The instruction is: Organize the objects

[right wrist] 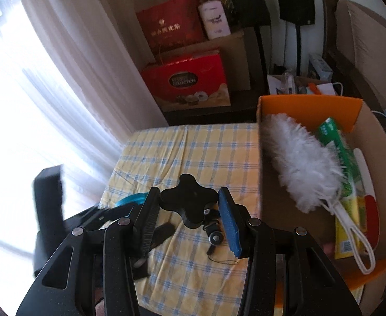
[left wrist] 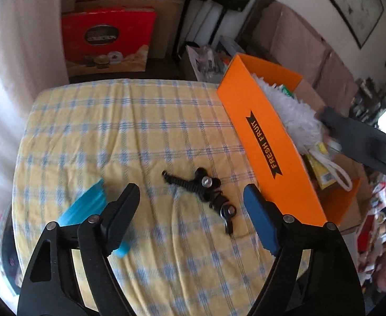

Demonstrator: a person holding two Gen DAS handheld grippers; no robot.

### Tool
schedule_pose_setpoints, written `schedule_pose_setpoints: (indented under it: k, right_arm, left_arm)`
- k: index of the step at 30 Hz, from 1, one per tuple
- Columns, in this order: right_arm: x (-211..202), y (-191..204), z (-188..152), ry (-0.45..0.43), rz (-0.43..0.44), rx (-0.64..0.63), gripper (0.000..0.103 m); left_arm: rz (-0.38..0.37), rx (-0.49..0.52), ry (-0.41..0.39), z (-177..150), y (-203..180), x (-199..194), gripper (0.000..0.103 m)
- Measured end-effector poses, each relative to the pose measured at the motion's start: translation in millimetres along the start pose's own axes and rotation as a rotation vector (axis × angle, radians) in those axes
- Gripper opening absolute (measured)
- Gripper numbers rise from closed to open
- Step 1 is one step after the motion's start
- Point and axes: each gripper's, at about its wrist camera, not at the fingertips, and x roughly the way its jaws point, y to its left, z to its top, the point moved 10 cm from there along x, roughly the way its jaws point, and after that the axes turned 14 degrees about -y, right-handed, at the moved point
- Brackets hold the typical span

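Note:
In the left wrist view my left gripper (left wrist: 190,197) stands open above the yellow checked tablecloth (left wrist: 113,131). A black strap with metal screws (left wrist: 200,187) lies on the cloth between and just beyond its fingertips, untouched. A blue object (left wrist: 87,205) lies partly hidden behind the left finger. In the right wrist view my right gripper (right wrist: 189,193) is shut on a black four-lobed knob (right wrist: 189,200), held in the air above the strap (right wrist: 215,234). To the right stands the orange box (left wrist: 266,137), holding a white duster (right wrist: 303,163).
The box (right wrist: 308,102) also holds a green roll (right wrist: 335,144) and a yellow packet (right wrist: 348,237). Red gift boxes (right wrist: 190,79) and cardboard cartons are stacked beyond the table's far edge. A white curtain (right wrist: 61,92) hangs at the left. Clutter covers the floor at the right.

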Motion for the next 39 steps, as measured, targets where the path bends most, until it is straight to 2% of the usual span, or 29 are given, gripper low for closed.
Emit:
schedule_pose_setpoints:
  k: [5, 10, 14, 20, 25, 32, 39]
  right_arm:
    - [-16.0, -12.4, 1.4, -0.015, -0.003, 0.018, 0.046]
    - [-23.5, -28.4, -0.7, -0.02, -0.009, 0.047, 0.046]
    - [-26.8, -37.3, -4.9, -0.017, -0.013, 0.059, 0.046]
    - [-26.9, -41.4, -9.0, -0.012, -0.015, 0.067, 0.046]
    - [-26.0, -40.6, -10.4, -0.011, -0.011, 0.071, 0.046]
    - [-25.6, -40.0, -13.7, -0.005, -0.012, 0.076, 0.046]
    - [-29.5, -45.8, -14.5, -0.008, -0.021, 0.083, 0.046]
  left_arm:
    - [-0.006, 0.052, 0.07, -2.1, -8.2, 32.2, 0.078]
    - [0.048, 0.091, 0.107, -5.9, -3.6, 60.4, 0.077]
    - [0.016, 0.089, 0.132, -12.4, -10.9, 68.5, 0.075]
    - [0.03, 0.124, 0.163, -30.6, -14.5, 68.8, 0.074]
    - [0.065, 0.194, 0.164, -37.7, -19.8, 65.6, 0.065]
    - [0.082, 0.276, 0.162, -36.4, -34.4, 70.5, 0.037]
    - [0.052, 0.16, 0.134, -22.3, -26.5, 62.2, 0.037]
